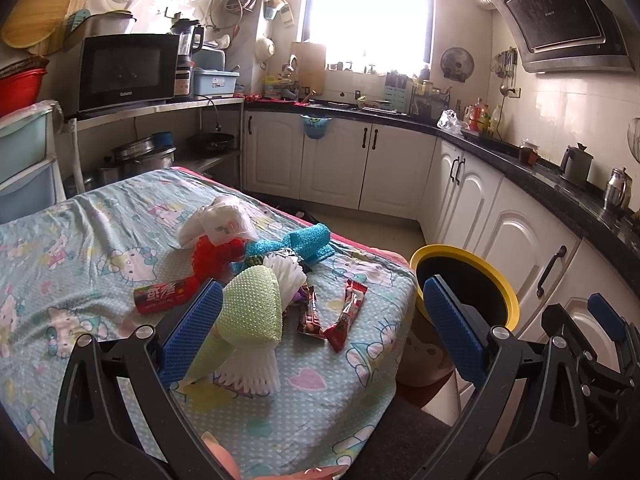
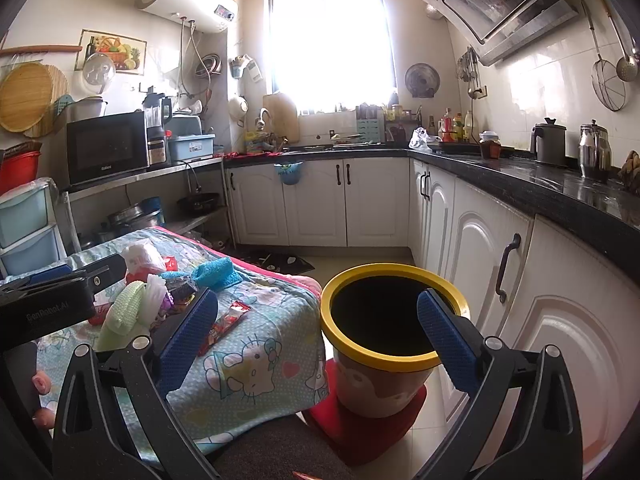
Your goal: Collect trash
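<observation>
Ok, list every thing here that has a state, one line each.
left hand-held gripper: open, empty
right hand-held gripper: open, empty
yellow-rimmed bin: uncovered, upright on the floor
green foam net: lying on the table
red wrapper: flat on the cloth
cabinet doors: closed

Your left gripper's near finger (image 1: pixel 192 332) covers part of the green foam net (image 1: pixel 250 312) and the white net under it. The bin's (image 2: pixel 394 360) interior reads as solid black, contents unknowable. In the right wrist view, the left gripper (image 2: pixel 52 300) masks the red wrapper and is cut by the frame's edge.
</observation>
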Tool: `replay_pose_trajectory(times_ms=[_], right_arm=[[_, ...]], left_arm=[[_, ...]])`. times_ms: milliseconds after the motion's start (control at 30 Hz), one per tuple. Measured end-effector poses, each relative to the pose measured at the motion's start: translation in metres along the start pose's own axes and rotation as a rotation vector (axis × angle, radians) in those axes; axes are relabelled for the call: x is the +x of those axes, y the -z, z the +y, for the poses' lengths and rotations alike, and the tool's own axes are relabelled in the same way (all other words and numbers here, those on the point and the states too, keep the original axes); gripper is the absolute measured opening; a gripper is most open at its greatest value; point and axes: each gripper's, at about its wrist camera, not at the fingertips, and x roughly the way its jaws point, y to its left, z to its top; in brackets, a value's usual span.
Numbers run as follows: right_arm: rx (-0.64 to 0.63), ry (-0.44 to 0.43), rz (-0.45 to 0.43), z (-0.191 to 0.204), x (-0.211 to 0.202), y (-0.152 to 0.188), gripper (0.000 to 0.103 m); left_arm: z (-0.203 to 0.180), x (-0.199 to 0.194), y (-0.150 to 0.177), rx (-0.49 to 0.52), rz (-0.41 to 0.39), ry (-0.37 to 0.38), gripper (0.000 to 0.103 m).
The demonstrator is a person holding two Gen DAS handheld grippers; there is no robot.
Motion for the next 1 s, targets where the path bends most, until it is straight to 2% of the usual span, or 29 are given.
replay_pose_trajectory(times_ms=[700,1000], right_arm=[[-0.003,-0.005,0.007,0.001,0.002,0.001,0.097],[-0.047,-0.092,0.049,0.020,0.008,-0.003,0.097]], left_arm=[[0.003,-0.002,-0.003,-0.006,-0.004,-0.003,0.093],[0.021,0.000,-0.003,-0.040,-0.013,-0.034,0.093]])
